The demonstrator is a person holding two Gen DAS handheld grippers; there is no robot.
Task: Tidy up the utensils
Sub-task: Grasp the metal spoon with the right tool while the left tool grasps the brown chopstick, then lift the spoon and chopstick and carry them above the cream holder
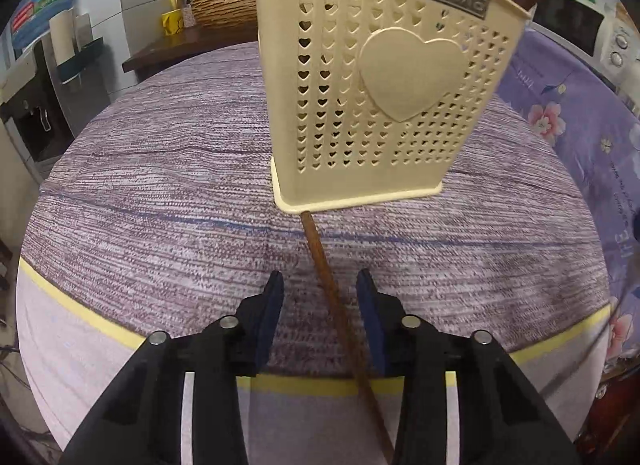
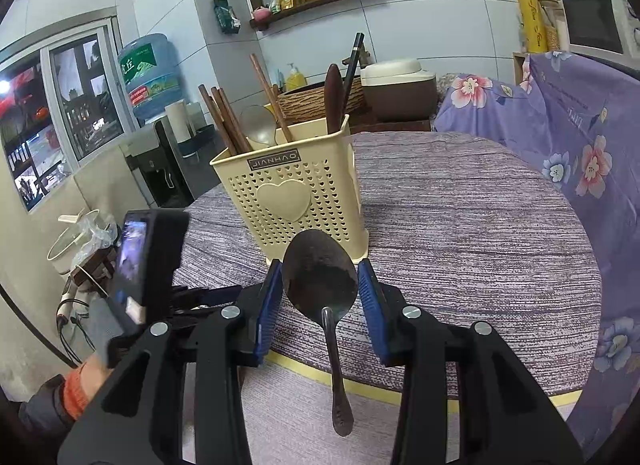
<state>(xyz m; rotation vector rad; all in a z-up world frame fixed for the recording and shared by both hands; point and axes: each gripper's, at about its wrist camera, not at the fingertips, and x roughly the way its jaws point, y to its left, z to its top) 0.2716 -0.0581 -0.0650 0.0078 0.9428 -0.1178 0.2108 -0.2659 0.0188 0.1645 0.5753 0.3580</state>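
In the left wrist view, the left tool sits low in the frame over the tabletop, its jaws partly open. A brown chopstick lies on the striped cloth and runs up between the two fingers, nearer the right one; whether that pad touches it cannot be told, and the left pad stands clear of it. The stick's far end reaches the base of the cream utensil holder, which fills the upper middle of the frame.

In the right wrist view, a sleeve and hand show at lower left beside the other device. Left of centre, the utensil holder stands on the tabletop, with chopsticks, a pale ladle and dark handles rising from it. Just below it, at centre, the right tool is closed part-way on a metal spoon: both blue pads press the edges of the bowl, and the handle hangs down toward the bottom of the frame.
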